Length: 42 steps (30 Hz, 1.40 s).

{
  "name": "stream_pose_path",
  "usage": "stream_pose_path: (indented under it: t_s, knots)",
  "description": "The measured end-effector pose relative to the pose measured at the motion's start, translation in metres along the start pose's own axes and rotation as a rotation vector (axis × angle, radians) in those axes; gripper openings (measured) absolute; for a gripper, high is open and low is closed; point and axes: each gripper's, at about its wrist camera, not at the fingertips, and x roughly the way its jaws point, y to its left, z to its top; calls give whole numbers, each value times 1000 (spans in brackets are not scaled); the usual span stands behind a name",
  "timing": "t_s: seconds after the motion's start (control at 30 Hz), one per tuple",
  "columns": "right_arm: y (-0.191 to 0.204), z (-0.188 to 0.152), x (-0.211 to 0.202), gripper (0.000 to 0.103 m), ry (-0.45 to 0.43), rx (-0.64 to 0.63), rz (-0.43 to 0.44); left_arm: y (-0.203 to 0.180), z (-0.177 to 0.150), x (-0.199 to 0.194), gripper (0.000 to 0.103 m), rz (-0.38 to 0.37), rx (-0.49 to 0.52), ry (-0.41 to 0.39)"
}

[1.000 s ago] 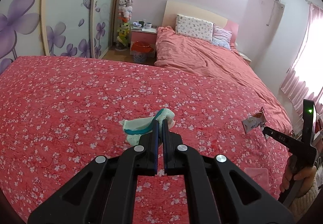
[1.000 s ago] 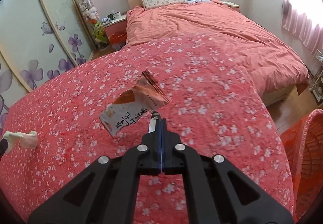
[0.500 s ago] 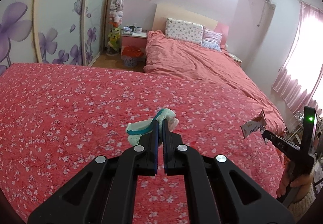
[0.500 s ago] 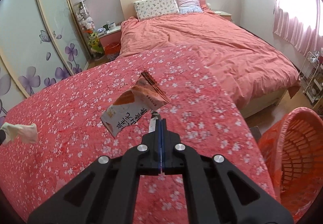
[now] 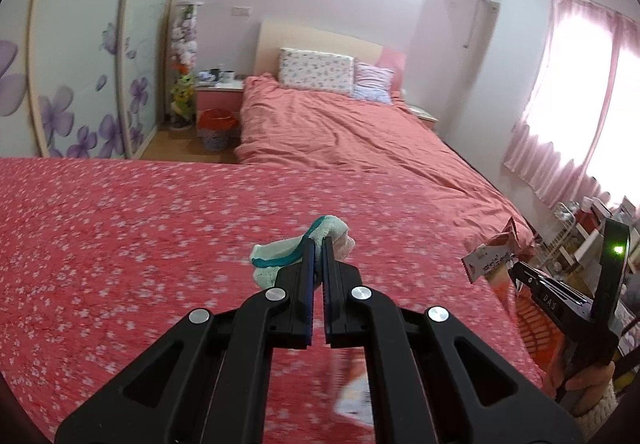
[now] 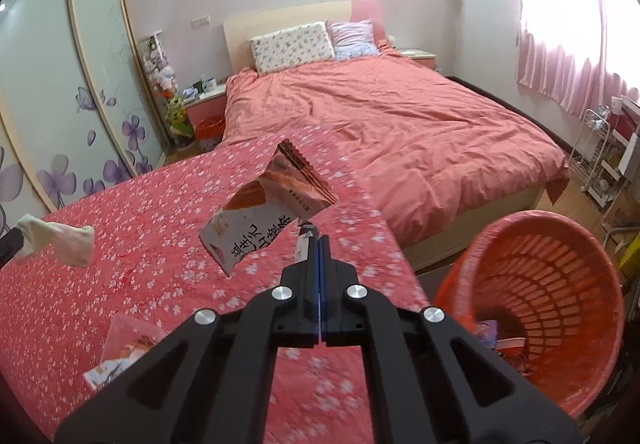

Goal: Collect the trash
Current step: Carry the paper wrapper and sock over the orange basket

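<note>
While both hands carry trash clear of the bedspread (image 6: 120,244), nothing from this pair of pickups has reached the orange basket (image 6: 540,284) yet. The left gripper (image 5: 316,244) is clamped on a crumpled white wad with a teal stripe (image 5: 280,254), held in the air above the middle of the flowered spread. The right gripper (image 6: 316,242) is closed tight on a corner of a torn snack wrapper (image 6: 264,211), which hangs above the spread's right edge, near the basket but not over its mouth. The basket stands on the floor just beside that edge, and some scraps already lie at its bottom, so earlier collecting seems done. One more flat wrapper (image 6: 120,354) lies on the spread near its front edge. My judgement: the job is mid-way, with two drops into the basket due and at least that one piece left to fetch.
</note>
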Motion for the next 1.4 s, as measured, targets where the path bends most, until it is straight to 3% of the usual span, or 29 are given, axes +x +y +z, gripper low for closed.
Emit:
stream_pose_path:
  t_s: [0.3,0.63,0.97,1.4]
  knots:
    - [-57,-14,-46,1,-52,94,-67,-59,-7,3,3,-127,42,6]
    - [-127,-40,-87,1,-127,187,-197,-130,-29,17,3,-276,89,51]
    - [-175,-59,-95,1,-145,231,-288,-196,-51,32,3,-393,147,106]
    - [-217,-73,-88,1,-141,303,-309,-257,-72,49,3,-506,197,162]
